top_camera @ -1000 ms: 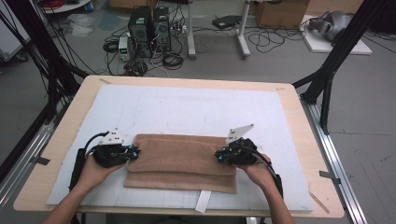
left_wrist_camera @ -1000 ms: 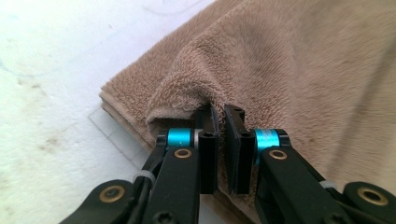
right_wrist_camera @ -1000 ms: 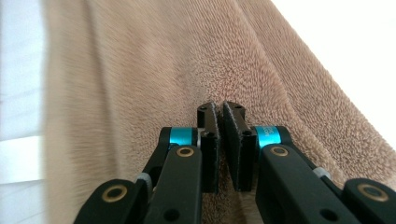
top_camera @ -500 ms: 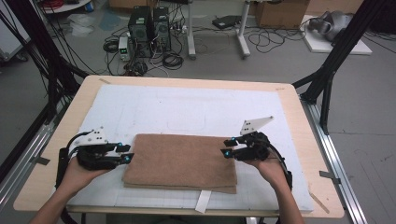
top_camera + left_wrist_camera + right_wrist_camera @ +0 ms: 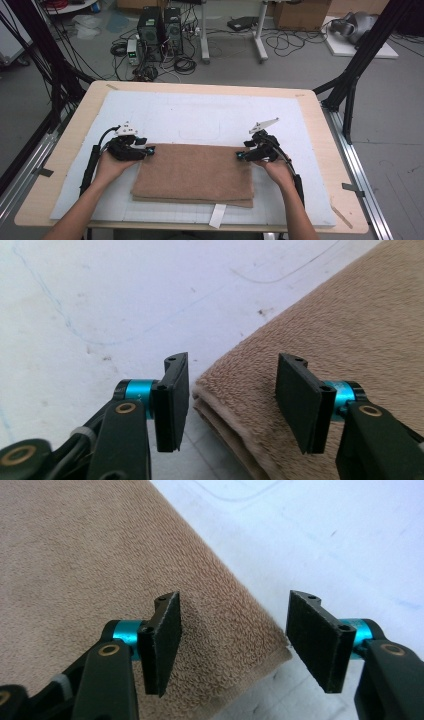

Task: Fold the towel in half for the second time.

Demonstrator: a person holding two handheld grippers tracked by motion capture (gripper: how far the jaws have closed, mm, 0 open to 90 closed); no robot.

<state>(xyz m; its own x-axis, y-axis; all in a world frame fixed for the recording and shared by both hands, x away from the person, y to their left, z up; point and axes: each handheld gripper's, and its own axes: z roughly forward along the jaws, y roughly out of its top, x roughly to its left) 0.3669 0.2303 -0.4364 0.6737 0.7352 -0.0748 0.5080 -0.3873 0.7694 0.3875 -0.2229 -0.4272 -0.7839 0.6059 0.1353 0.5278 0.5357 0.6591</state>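
Towel [image 5: 194, 172] lay folded at least once, flat on the white mat [image 5: 200, 115] toward the near edge of the tabletop [image 5: 320, 125], roughly centred between the left and right edges; stacked layers visible at its left end in the left gripper view [image 5: 320, 365], lower layer peeking out along the near edge in the high view. Judged mid-fold: one fold done, probably another fold left, nothing gripped yet. Left gripper [image 5: 150, 150] sat at the towel's far-left corner, jaws spread, straddling the folded corner without pinching it [image 5: 227, 395]; one jaw over the bare mat, the other over the terry. Right gripper [image 5: 239, 156] mirrored at the far-right corner, jaws likewise spread, one over the towel [image 5: 100, 555], the other over the mat, corner between them [image 5: 232, 640]. Left hand [image 5: 112, 167] and right hand [image 5: 277, 170] came in from the near edge, forearms angled slightly outward, both grippers pointing inward toward each other, held low and close to level with the cloth. Contact with the cloth not confirmable. White tag [image 5: 217, 216] lay on the mat just near of the towel's near edge.
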